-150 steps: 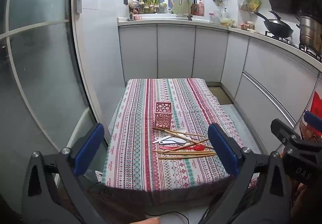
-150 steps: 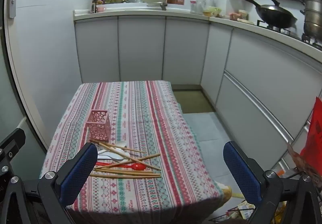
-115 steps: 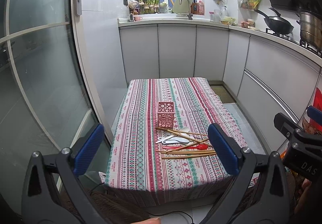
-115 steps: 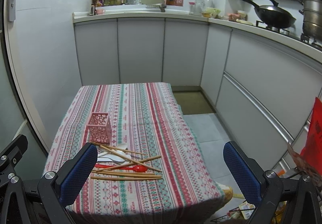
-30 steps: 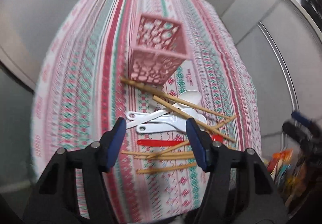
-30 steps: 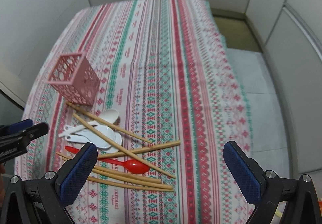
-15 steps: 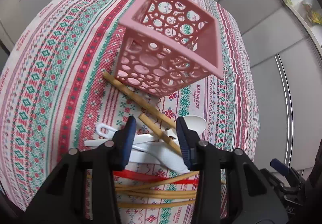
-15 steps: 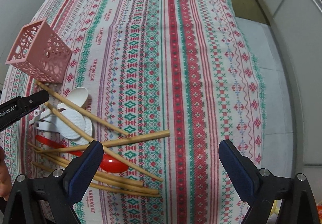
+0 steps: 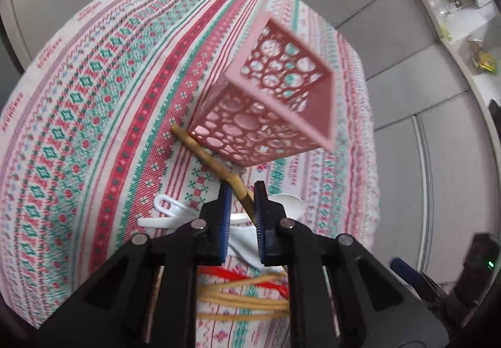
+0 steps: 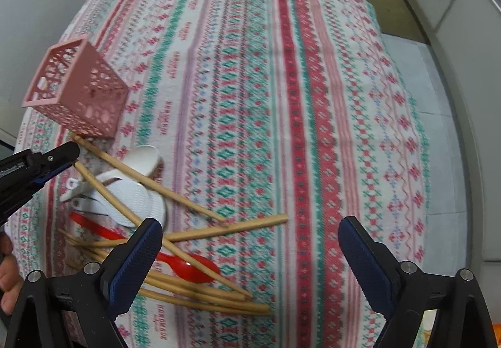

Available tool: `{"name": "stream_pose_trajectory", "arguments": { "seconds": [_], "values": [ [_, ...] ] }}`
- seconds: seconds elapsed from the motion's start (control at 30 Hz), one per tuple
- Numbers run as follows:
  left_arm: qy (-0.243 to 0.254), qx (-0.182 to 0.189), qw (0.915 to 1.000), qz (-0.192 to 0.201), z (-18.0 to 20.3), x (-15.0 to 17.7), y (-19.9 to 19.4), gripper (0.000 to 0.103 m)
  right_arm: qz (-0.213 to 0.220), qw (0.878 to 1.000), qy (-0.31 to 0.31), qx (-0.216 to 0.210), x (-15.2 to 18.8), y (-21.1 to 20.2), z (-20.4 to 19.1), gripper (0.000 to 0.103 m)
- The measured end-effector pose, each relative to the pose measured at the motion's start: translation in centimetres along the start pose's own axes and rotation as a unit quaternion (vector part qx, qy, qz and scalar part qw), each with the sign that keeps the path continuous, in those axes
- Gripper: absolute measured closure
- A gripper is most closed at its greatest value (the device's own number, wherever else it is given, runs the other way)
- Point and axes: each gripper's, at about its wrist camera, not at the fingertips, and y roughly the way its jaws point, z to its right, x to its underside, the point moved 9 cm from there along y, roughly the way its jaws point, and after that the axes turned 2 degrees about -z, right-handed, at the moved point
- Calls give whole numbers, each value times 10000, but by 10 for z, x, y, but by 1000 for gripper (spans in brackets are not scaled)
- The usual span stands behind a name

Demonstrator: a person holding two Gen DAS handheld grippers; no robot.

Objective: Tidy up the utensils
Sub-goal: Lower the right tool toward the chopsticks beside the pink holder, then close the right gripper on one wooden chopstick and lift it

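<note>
A pink perforated utensil holder (image 9: pixel 269 100) (image 10: pixel 78 91) stands on the striped tablecloth (image 10: pixel 281 97). Just in front of it lies a heap of wooden chopsticks (image 10: pixel 188 235), white spoons (image 10: pixel 131 194) and a red spoon (image 10: pixel 191 266). My left gripper (image 9: pixel 241 188) has its blue pads narrowed around one chopstick (image 9: pixel 216 163) whose far end lies under the holder; whether the pads pinch it does not show. It also shows in the right wrist view (image 10: pixel 59 160). My right gripper (image 10: pixel 250 241) is wide open and empty, low over the near end of the heap.
White cabinet fronts (image 9: pixel 391 35) run along the far and right sides of the table. Grey floor (image 10: pixel 438 72) lies to the right of the table edge. The cloth beyond and right of the utensils is bare.
My left gripper has dropped closer to the heap and narrowed its jaws around a chopstick by the holder. My right gripper has come down and forward over the utensils, still open.
</note>
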Motion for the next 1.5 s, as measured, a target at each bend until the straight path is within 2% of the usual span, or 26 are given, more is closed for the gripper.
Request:
{"name": "stream_pose_trajectory", "arguments": {
  "seconds": [0.07, 0.13, 0.23, 0.33, 0.47, 0.53, 0.67, 0.8, 0.97, 1.07, 1.23, 1.3, 1.4, 1.5],
  "values": [
    [111, 95, 9999, -47, 2, -3, -15, 89, -4, 9998, -85, -182, -3, 2, -12, 17],
    [250, 194, 9995, -60, -1, -9, -33, 90, -42, 9991, -188, -369, -4, 6, -25, 28],
    [430, 272, 9987, 97, -11, -15, -58, 92, -111, 9964, -481, -689, -8, 17, -54, 42],
    [572, 368, 9972, 302, -20, -26, -90, 93, -59, 9929, -904, -766, -12, 27, -80, 50],
    [690, 369, 9954, 558, -32, -37, -113, 94, -33, 9870, -1407, -774, -17, 48, -109, 56],
    [653, 452, 9952, 578, -37, -41, -117, 95, -18, 9846, -1588, -737, -19, 57, -119, 61],
    [672, 555, 9941, 648, -43, -46, -127, 95, -3, 9789, -1958, -591, -23, 77, -138, 64],
    [733, 596, 9931, 701, -46, -51, -135, 95, -56, 9746, -2212, -356, -28, 96, -148, 67],
    [718, 618, 9927, 743, -51, -55, -140, 95, -133, 9664, -2558, -202, -27, 111, -155, 79],
    [736, 548, 9925, 804, -54, -57, -143, 95, -34, 9579, -2866, -178, -25, 111, -161, 83],
    [738, 503, 9922, 875, -59, -60, -147, 95, 146, 9454, -3249, -202, -19, 99, -179, 96],
    [734, 459, 9920, 916, -61, -62, -150, 95, 172, 9398, -3404, -236, -16, 90, -185, 96],
    [718, 433, 9925, 895, -64, -63, -149, 95, 31, 9387, -3416, -458, -12, 79, -185, 96],
    [708, 391, 9929, 870, -67, -63, -148, 95, -306, 9379, -3421, -494, -1, 80, -178, 96]
  ]
}}
